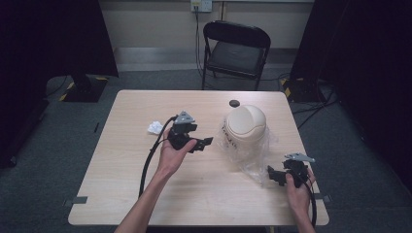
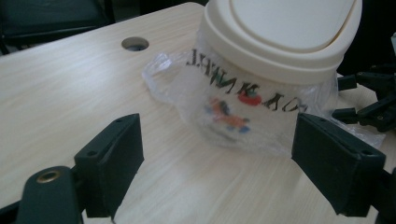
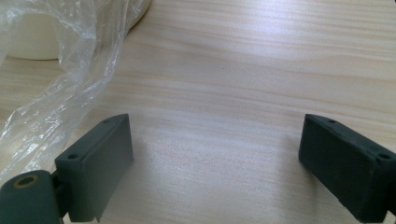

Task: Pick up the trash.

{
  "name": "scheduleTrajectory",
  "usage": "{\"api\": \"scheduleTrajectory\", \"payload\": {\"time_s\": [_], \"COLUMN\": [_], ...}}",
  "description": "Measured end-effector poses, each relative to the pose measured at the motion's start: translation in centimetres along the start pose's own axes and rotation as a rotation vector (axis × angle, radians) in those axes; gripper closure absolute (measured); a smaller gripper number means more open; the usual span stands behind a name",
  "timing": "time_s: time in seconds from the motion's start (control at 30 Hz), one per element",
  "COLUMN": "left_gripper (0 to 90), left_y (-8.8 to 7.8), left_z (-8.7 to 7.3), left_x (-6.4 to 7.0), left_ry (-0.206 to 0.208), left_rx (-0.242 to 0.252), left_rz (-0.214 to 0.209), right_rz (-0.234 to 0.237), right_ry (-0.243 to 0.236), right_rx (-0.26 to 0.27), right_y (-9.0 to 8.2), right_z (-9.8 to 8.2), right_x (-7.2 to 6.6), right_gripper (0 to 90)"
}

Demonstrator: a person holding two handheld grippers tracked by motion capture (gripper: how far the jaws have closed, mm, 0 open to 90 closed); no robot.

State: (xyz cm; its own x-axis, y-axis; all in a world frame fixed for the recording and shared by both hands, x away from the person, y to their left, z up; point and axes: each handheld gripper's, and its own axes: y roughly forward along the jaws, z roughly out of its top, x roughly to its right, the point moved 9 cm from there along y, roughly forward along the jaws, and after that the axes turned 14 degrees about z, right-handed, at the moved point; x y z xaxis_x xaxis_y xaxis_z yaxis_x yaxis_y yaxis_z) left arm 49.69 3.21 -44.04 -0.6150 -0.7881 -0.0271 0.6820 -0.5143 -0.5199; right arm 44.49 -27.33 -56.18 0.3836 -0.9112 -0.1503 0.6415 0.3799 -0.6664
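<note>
A cream bin (image 1: 245, 127) with a domed swing lid stands right of centre on the tabletop (image 1: 126, 194), its clear plastic bag (image 1: 255, 162) spilling out around its base. The left claw (image 1: 206, 142) hovers just left of the bin, pointing at it, jaws wide apart and holding nothing. The right claw (image 1: 273, 175) sits near the front right corner, beside the bag's loose edge, jaws also spread wide and empty. A crumpled white paper (image 1: 155, 127) lies well left of the bin
</note>
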Motion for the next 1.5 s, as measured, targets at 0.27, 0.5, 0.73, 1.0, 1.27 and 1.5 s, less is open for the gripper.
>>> {"api": "scheduleTrajectory", "payload": {"time_s": [0.27,0.5,0.73,1.0,1.27,1.5], "left_gripper": [17.6,17.0,16.7,15.8,15.4,15.2], "left_y": [2.2,4.2,6.7,8.1,9.3,10.3], "left_z": [2.5,4.7,6.0,5.6,5.0,4.5], "left_x": [0.1,0.1,1.7,2.1,2.5,2.8], "left_ry": [-0.006,-0.043,0.018,0.028,0.027,0.035], "left_rx": [-0.003,0.011,-0.03,-0.107,-0.156,-0.197], "left_rz": [-0.016,-0.068,-0.025,-0.011,-0.003,0.009], "right_rz": [0.0,0.0,0.0,0.008,0.009,0.011], "right_ry": [0.0,0.0,0.0,-0.005,-0.007,-0.01], "right_rx": [0.0,0.0,0.0,-0.002,-0.003,-0.003], "right_y": [0.0,0.0,0.0,0.0,0.0,0.1], "right_z": [0.0,0.0,0.0,0.0,0.0,0.1], "right_x": [0.0,0.0,0.0,0.0,0.0,0.1], "right_gripper": [8.9,8.9,8.9,8.8,8.8,8.8]}}
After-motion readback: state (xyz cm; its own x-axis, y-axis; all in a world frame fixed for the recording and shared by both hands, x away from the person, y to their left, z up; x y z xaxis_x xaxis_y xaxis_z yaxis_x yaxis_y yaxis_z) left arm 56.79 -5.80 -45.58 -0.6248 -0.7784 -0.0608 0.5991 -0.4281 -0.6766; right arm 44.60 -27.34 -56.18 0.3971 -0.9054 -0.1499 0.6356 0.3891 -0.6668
